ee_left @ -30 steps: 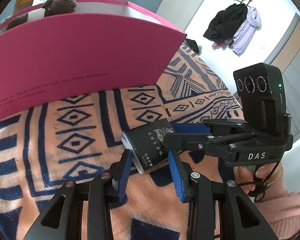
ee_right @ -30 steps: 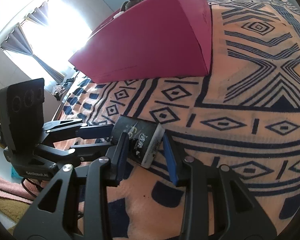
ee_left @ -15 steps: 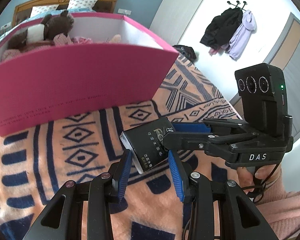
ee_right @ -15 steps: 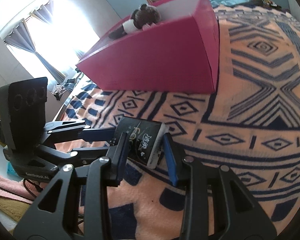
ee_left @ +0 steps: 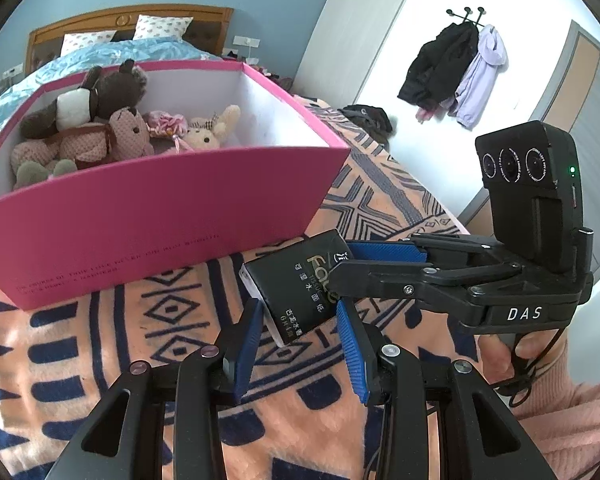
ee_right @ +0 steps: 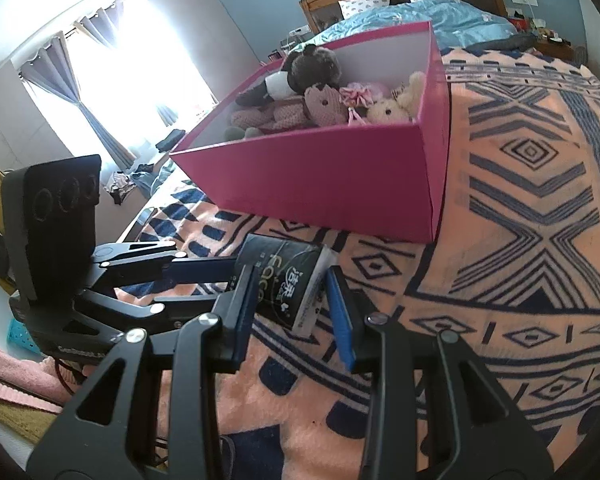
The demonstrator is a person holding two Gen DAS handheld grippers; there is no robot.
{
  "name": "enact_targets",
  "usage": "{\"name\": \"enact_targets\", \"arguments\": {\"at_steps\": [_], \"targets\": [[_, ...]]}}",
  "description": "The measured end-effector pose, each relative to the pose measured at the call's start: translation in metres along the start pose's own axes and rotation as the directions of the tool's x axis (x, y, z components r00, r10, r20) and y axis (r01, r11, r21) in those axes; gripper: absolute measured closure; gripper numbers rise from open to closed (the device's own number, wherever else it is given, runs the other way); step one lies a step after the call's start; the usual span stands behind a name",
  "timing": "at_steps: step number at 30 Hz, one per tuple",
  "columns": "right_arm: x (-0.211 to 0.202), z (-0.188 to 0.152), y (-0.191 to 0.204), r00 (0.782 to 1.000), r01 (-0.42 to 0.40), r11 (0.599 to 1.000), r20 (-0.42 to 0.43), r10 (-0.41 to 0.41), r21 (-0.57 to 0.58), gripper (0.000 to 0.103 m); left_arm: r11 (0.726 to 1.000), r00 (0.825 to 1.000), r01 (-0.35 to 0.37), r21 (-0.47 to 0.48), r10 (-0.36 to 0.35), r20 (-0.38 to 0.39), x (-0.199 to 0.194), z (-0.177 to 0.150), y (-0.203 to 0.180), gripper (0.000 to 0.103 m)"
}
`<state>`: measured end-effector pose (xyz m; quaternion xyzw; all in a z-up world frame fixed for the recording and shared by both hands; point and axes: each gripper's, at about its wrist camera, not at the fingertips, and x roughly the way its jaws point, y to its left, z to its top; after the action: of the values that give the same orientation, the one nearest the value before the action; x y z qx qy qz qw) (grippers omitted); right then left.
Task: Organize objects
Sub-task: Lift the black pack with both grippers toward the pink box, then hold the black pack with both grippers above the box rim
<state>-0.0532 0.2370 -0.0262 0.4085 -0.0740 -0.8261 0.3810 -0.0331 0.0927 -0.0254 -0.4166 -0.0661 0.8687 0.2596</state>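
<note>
Now tissue pack [ee_left: 300, 285] sits between both tools' blue pads.

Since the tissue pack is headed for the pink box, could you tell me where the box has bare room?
The pink box is bare at its right end, between the cream bunny and the right wall. Its left half is crowded: the brown bear lies over the pink bear. The tissue pack sits between both grippers.

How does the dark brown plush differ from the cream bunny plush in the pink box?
The dark brown plush is clearly bigger than the cream bunny plush. The dark brown plush lies high, up by the rim; the cream bunny plush sits lower. Both are inside the pink box.
</note>
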Motion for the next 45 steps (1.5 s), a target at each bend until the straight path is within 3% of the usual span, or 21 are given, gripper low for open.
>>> {"name": "enact_targets", "arguments": {"at_steps": [45], "targets": [[-0.03, 0.049, 0.025, 0.992, 0.014, 0.994, 0.124, -0.001, -0.107, 0.065, 0.997, 0.99, -0.039, 0.071, 0.029, 0.135, -0.035, 0.044, -0.005, 0.065]]}}
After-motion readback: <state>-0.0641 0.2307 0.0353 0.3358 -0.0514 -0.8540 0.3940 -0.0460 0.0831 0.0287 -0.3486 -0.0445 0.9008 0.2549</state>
